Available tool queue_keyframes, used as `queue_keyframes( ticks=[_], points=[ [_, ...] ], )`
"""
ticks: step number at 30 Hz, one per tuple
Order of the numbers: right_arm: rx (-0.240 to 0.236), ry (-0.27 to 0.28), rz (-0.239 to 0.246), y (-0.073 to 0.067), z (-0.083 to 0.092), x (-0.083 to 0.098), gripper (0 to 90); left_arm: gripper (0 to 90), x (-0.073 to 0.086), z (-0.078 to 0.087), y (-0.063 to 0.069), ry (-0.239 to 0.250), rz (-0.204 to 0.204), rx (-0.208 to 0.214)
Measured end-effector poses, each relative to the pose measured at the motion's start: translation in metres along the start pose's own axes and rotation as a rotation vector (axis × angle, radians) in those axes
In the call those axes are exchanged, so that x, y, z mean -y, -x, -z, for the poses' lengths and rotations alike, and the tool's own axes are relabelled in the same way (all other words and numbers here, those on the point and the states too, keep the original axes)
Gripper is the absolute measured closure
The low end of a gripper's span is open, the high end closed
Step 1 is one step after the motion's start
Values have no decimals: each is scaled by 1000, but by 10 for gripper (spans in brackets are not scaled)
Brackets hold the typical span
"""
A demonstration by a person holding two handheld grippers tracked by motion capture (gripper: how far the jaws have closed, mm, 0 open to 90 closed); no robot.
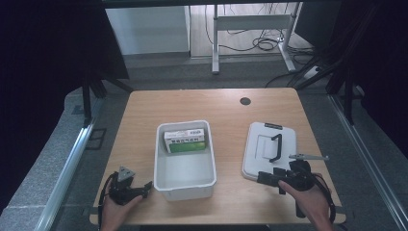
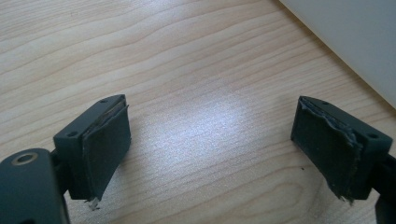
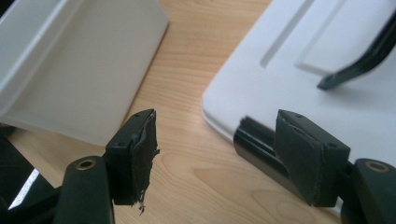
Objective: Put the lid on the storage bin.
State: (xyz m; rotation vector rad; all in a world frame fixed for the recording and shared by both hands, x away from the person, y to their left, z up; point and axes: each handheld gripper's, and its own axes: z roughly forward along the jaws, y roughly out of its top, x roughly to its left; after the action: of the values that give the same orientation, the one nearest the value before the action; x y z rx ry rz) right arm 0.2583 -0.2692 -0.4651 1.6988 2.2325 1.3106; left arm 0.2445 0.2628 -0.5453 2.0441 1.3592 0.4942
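- left gripper (image 1: 144, 187) wide open, holding nothing, white bin (image 1: 184, 190) just off to its right
- right gripper (image 3: 215, 154) open too, empty, jaws at the lid (image 1: 255, 159) corner
- looks like green box (image 1: 185, 140) is in already, lid not on yet

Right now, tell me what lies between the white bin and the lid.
Only bare tabletop: a wood strip separates the white bin from the lid, seen in the high view and the right gripper view.
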Motion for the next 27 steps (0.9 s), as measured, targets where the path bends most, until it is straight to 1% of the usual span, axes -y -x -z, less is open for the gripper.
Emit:
queue_keyframes(
  ticks=[5,10,13,17,18,19,21,24,27],
  points=[
    [14,15,16,-7,4,-18,303,118,0,0,0,0,-1,0],
    [32,8,38,-14,5,-34,304,118,0,0,0,0,-1,0],
    [33,8,36,-16,4,-42,304,118,0,0,0,0,0,0],
    [37,6,25,-15,2,-52,304,118,0,0,0,0,0,0],
    [31,10,15,-14,1,-55,304,118,0,0,0,0,0,0],
    [31,10,15,-14,1,-55,304,118,0,0,0,0,0,0],
    [17,14,-6,-12,0,-62,309,118,0,0,0,0,0,-1],
    [10,21,-23,-11,0,-68,310,119,0,0,0,1,2,-2],
    [17,28,-39,-9,0,-74,311,119,0,0,0,1,2,-2]
  ],
)
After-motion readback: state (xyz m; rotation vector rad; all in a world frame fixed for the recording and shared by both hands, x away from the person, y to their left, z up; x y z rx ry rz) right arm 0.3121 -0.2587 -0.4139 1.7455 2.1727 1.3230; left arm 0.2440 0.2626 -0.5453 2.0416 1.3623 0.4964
